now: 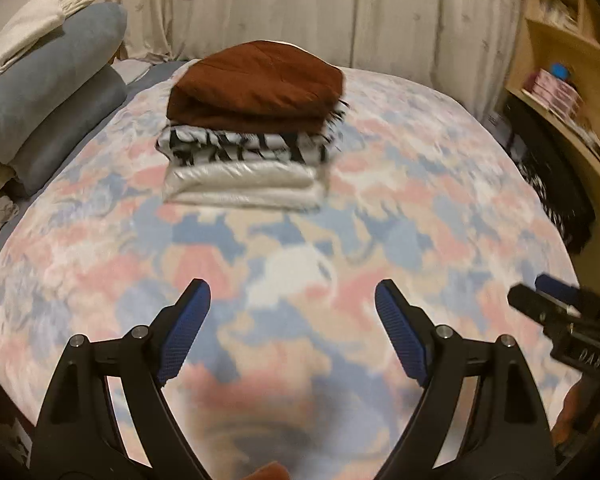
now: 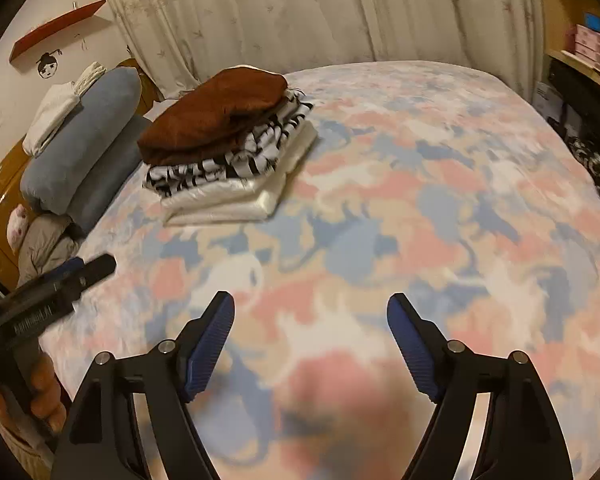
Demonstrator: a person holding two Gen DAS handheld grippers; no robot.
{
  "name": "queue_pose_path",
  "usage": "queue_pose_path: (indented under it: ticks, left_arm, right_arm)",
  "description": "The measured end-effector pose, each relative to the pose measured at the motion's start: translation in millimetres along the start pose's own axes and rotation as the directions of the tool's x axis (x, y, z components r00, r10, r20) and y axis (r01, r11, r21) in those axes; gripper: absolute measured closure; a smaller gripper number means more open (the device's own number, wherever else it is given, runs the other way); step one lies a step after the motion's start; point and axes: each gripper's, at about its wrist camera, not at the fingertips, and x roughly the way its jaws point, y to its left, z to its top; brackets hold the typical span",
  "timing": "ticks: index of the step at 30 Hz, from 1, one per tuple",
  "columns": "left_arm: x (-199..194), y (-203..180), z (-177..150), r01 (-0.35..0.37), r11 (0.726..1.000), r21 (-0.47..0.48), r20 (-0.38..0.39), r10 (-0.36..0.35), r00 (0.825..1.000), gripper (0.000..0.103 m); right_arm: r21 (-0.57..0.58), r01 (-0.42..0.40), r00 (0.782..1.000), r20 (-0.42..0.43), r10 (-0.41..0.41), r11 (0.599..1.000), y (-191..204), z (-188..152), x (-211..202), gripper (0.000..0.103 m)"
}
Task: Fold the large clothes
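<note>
Left gripper (image 1: 292,296): nearest the lens, jaws wide apart, nothing between them, only the patterned bedspread (image 1: 400,208) below.
Right gripper (image 2: 310,307): jaws likewise spread and empty, hovering beside the left one.
Stack of clothes (image 1: 252,128): 3 folded pieces, brown on striped on white, resting on the far part of the bed, well apart from both jaws.
Direction: straight ahead of the left gripper, ahead and to the left of the right, so the left looks nearer.
Long axis: runs roughly across the left view.
Beyond: blue pillows (image 1: 56,92), curtain (image 1: 320,8).
</note>
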Motion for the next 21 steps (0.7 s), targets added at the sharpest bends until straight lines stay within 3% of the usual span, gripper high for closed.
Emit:
queue_pose_path:
  ticks: [6, 12, 21]
  left_arm:
    - [-39, -35, -59, 0.035, 0.999, 0.031, -0.053, -0.033, 0.998, 0.019]
    - [-81, -56, -84, -0.026, 0.998, 0.064, -0.043, 0.028, 0.999, 0.019]
    - [-116, -71, -88, -0.041, 0.996, 0.075, -0.013, 0.042, 0.999, 0.019]
  right_arm:
    - [0.007, 0.043, 0.999, -0.005, -0.043, 0.999, -10, -74, -51, 0.017]
    - [0.02, 0.077, 0.997, 0.008, -0.077, 0.997, -9, -126, -100, 0.015]
    - [0.019, 0.135, 0.988, 0.074, -0.136, 0.991, 6, -142, -156, 0.013]
